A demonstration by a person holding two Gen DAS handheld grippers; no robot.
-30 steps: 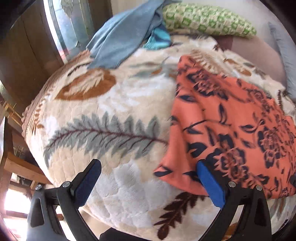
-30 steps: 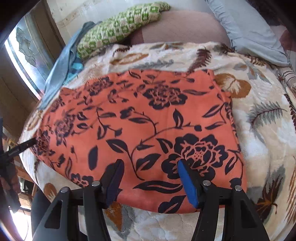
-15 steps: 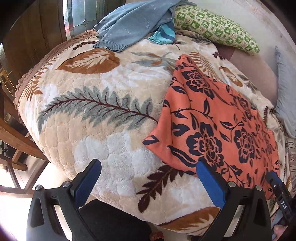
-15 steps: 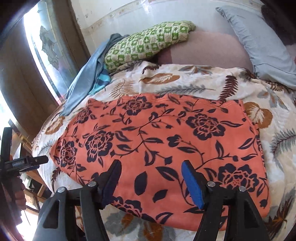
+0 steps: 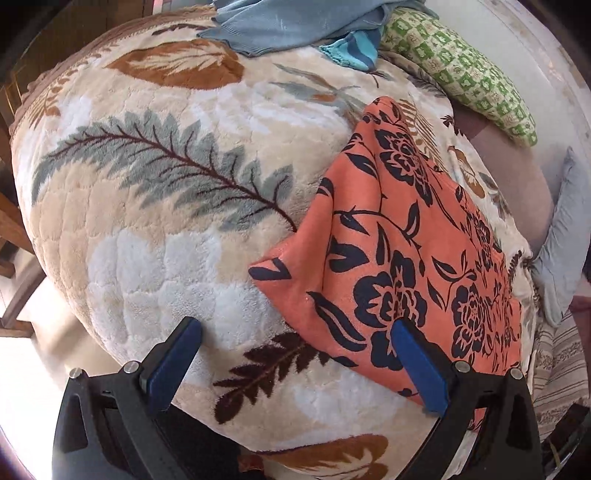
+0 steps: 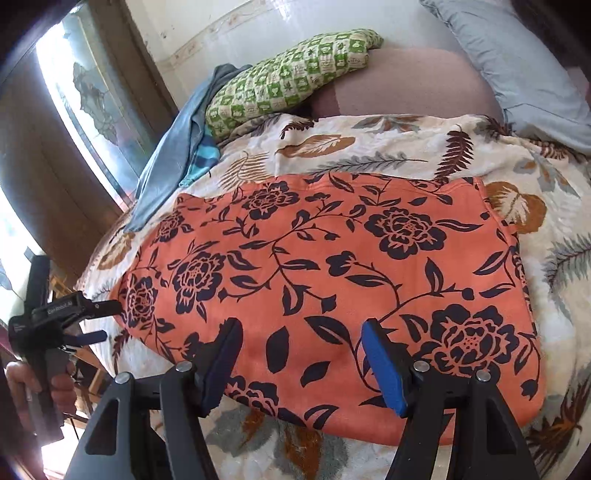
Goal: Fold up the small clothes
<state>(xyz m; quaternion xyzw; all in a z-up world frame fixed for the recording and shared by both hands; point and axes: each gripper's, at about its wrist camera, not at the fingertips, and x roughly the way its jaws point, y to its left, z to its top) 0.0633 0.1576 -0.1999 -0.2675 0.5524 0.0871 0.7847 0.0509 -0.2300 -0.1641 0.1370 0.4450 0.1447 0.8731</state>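
Orange floral cloth [image 6: 332, 266] lies spread flat on the plush leaf-print blanket [image 5: 147, 229], we judge so its edges are reachable for folding, while our left gripper [image 5: 295, 360] and right gripper [image 6: 301, 360] hover released near its near edge, apparently grasping nothing.

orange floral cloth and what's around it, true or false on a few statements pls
1. The orange floral cloth lies spread flat on the leaf-print blanket. True.
2. The right gripper is clamped on the cloth. False: its fingers stand apart above it, gripping nothing.
3. A green checked pillow lies beyond the cloth. True.
4. The blue garment lies on top of the orange cloth. False: it lies apart, near the pillow.
5. The left gripper is open. True.
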